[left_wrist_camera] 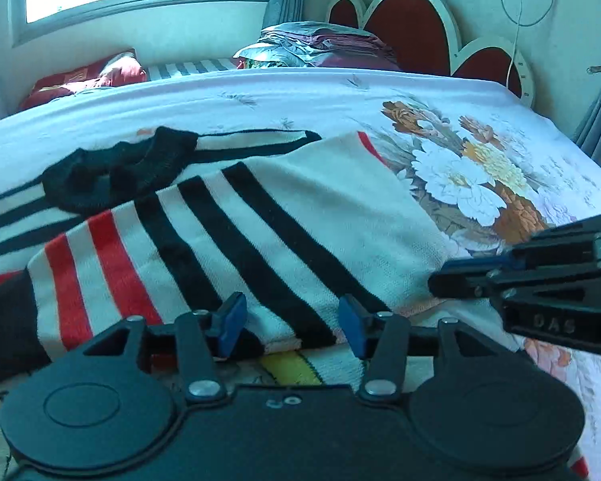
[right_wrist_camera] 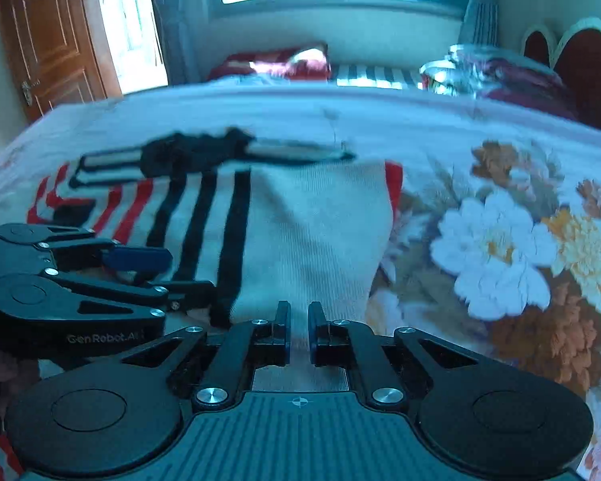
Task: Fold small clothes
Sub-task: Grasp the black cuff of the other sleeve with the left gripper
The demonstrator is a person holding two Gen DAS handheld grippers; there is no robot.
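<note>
A white knit sweater with black and red stripes lies folded on the floral bedsheet. A black knit part rests on its far side. My left gripper is open at the sweater's near edge, with the cloth lying loose between its blue pads. It also shows at the left of the right wrist view. My right gripper is shut on the sweater at its near right edge. In the left wrist view it comes in from the right.
A stack of folded bedding sits at the head of the bed by the red headboard. A red pillow lies under the window. A wooden door stands far left. Flowered sheet spreads right of the sweater.
</note>
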